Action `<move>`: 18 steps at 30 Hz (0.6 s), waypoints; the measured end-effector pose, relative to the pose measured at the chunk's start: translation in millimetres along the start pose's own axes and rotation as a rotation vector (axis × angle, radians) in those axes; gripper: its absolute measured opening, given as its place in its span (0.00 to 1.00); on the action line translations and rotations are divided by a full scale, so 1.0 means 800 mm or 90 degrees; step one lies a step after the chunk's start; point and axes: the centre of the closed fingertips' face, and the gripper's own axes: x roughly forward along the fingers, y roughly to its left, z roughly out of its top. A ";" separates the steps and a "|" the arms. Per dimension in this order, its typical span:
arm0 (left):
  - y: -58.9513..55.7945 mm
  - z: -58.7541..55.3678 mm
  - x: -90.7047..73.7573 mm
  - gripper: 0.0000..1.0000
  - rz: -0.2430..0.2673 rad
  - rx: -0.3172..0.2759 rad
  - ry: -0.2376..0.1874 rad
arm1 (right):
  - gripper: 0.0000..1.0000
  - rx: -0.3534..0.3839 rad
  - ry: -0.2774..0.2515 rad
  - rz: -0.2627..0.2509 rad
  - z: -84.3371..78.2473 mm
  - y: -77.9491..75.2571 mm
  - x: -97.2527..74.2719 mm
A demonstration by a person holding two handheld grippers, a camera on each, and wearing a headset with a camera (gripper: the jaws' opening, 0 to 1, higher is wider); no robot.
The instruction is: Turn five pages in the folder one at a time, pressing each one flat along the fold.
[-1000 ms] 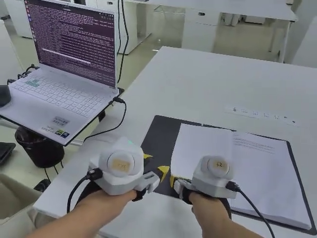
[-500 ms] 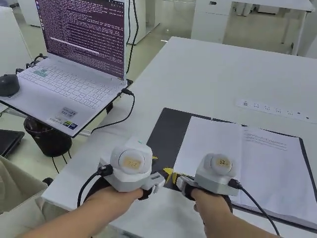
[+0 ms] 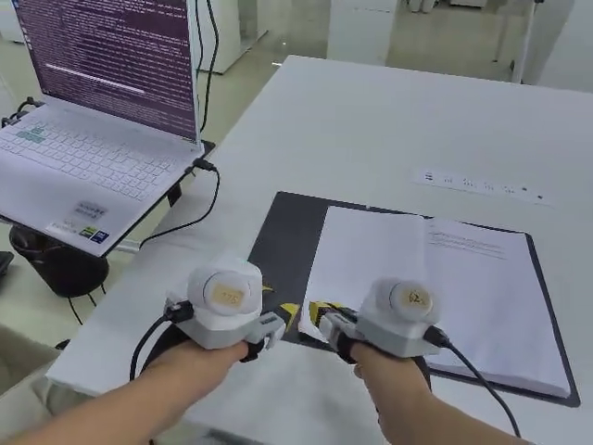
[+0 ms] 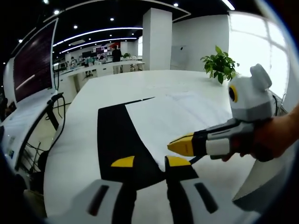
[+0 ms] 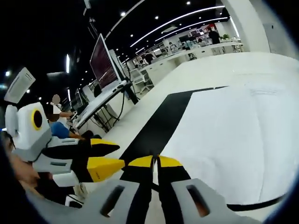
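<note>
We've a page (image 3: 371,260) laid left, right gripper (image 5: 155,161) pinched shut at its corner (hold unclear), left gripper (image 4: 150,162) gaping empty; press the fold (image 3: 428,278) next.

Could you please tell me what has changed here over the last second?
Very little: the headset camera shifted, not the things. The left gripper stays open and the right gripper stays shut, with their tips close together at the near edge of the folder. Nothing was visibly taken hold of or let go. The page still lies over the black cover.
</note>
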 end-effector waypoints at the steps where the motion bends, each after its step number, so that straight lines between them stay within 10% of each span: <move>1: -0.003 -0.004 0.005 0.22 -0.005 0.006 0.010 | 0.00 0.000 -0.004 -0.008 0.003 -0.009 -0.006; 9: -0.043 -0.017 0.053 0.21 -0.041 0.041 0.034 | 0.00 0.031 -0.032 -0.054 0.018 -0.070 -0.035; 18: -0.050 -0.043 0.072 0.19 -0.026 0.043 0.067 | 0.00 0.056 -0.057 -0.084 0.030 -0.131 -0.051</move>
